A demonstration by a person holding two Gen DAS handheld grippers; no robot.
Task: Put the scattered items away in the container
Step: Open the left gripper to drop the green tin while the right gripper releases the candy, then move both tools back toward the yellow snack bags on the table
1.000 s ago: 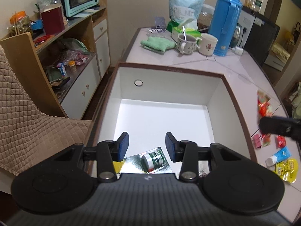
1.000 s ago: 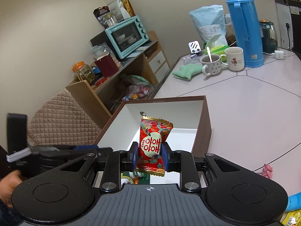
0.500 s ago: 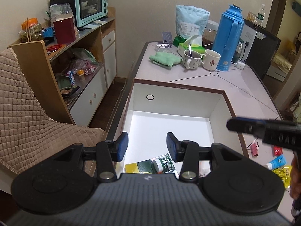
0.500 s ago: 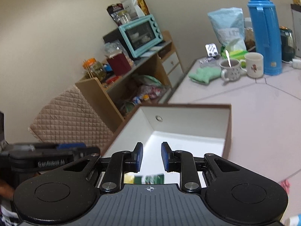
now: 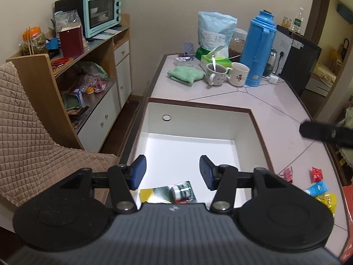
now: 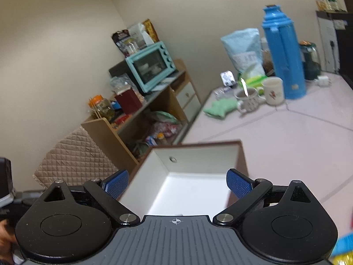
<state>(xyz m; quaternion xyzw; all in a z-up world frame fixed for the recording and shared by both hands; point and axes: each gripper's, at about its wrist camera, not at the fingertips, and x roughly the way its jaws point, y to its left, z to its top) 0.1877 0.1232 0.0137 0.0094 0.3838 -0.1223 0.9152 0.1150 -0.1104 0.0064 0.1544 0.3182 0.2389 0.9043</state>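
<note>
A brown-rimmed white box point(image 5: 198, 107) stands on the pale table; its rim point(image 6: 211, 144) also shows in the right wrist view. Inside, near its front wall, lies a green and yellow packet with a small green jar point(image 5: 182, 191). My left gripper point(image 5: 172, 174) hangs open above the box's near end, nothing between its fingers. My right gripper point(image 6: 177, 183) is open and empty above the box's near right corner; its black tip point(image 5: 317, 131) pokes in at the right of the left wrist view. Right of the box lie a pink clip point(image 5: 288, 173), a red sachet point(image 5: 317, 173), a blue tube point(image 5: 317, 188) and a yellow packet point(image 5: 327, 202).
At the table's far end stand a blue thermos point(image 5: 260, 48), two mugs point(image 5: 228, 75), a green cloth point(image 5: 185, 75) and a pale blue bag point(image 5: 215, 32). A wooden shelf with a teal oven point(image 5: 101, 16) and a quilted chair back point(image 5: 28, 132) stand to the left.
The right gripper let go of the red snack packet over the box, then opened wide and drew back to the right. The left gripper rose and pulled back, its fingers spreading wider.
</note>
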